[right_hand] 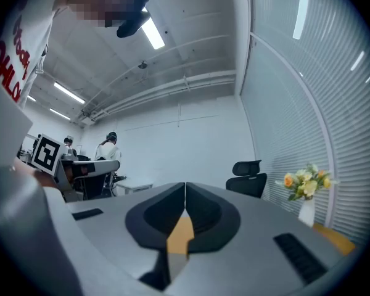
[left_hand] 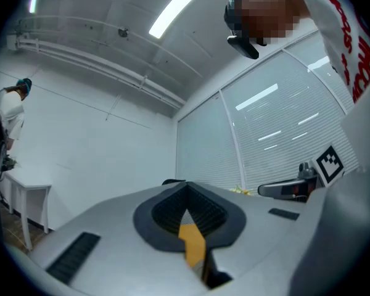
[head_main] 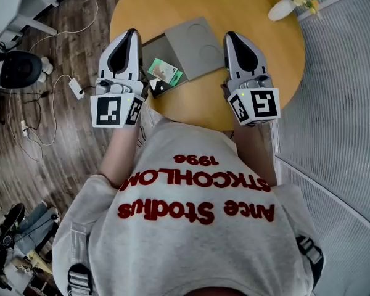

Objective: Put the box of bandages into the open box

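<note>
Bandage box (head_main: 165, 72) lies flat near the front edge of the desk (head_main: 259, 17), just beside the left front corner of the grey open box (head_main: 194, 45). Its long axis runs diagonally, far-left to near-right in the head view. Left gripper (head_main: 129, 37) and right gripper (head_main: 232, 39) have jaws together with nothing between them, and flank the two boxes.

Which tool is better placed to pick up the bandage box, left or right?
Left, likely. The box of bandages lies right beside the left tool; the right tool sits across the grey box, farther off. Both are shut and empty, so it must open first.
</note>
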`<state>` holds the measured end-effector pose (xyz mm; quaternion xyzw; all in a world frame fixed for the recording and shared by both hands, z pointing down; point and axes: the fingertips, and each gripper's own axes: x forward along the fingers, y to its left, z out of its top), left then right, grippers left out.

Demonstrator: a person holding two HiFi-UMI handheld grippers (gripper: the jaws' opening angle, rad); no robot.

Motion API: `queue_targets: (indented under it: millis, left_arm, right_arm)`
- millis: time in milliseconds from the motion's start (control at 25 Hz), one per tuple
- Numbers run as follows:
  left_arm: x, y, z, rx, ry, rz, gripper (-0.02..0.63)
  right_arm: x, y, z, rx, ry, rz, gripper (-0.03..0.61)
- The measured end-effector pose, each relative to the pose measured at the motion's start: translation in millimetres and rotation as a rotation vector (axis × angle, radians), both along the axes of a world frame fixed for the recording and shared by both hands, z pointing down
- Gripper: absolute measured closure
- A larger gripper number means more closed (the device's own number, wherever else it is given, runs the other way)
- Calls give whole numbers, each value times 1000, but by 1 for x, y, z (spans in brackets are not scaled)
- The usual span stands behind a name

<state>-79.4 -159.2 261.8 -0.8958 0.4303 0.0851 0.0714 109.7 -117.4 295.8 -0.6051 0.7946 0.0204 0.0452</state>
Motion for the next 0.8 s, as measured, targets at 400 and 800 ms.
queue_targets:
  millis: [400,800]
  left_arm:
    - [56,5,-1,-6,3,165,607]
    - [82,11,-2,-9,10,233,607]
  right_arm:
    - [64,42,-8,-1,-12,205,571]
    - [91,64,-10,-3,-14,304,574]
